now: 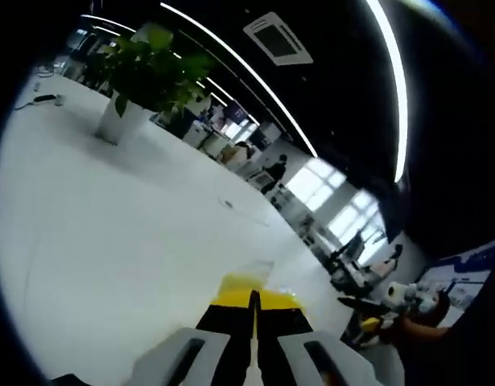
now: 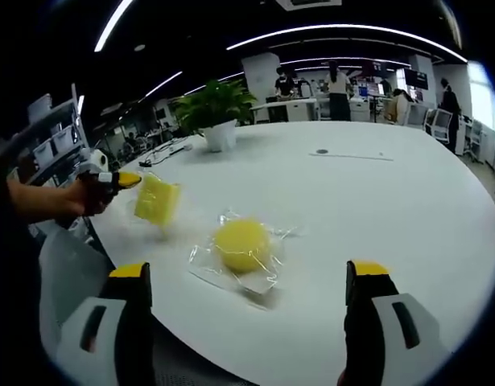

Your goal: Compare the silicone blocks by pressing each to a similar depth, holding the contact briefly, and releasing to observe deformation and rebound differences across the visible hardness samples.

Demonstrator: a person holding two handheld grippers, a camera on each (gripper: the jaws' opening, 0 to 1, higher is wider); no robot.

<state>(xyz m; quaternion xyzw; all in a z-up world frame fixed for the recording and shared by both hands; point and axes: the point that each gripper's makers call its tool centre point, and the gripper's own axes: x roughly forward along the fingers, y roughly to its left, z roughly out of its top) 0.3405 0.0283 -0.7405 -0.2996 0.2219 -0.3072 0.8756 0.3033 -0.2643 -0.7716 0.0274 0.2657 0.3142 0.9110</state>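
Note:
A round yellow silicone block (image 2: 241, 244) in a clear plastic bag lies on the white table (image 2: 376, 201), just ahead of my right gripper (image 2: 249, 270). That gripper is open, its two yellow-tipped jaws wide apart on either side of the block and not touching it. At the left of the right gripper view, my left gripper (image 2: 112, 180) holds a square yellow block (image 2: 157, 199) in a clear bag, hanging above the table edge. In the left gripper view the jaws of the left gripper (image 1: 253, 299) are shut, with the bag's yellow edge (image 1: 245, 280) pinched at their tips.
A potted plant (image 2: 217, 112) (image 1: 142, 72) in a white pot stands farther back on the table (image 1: 110, 225). The table's near edge runs just in front of the right gripper. Shelving (image 2: 46, 137) stands at the left. People (image 2: 337, 80) stand at desks beyond the table.

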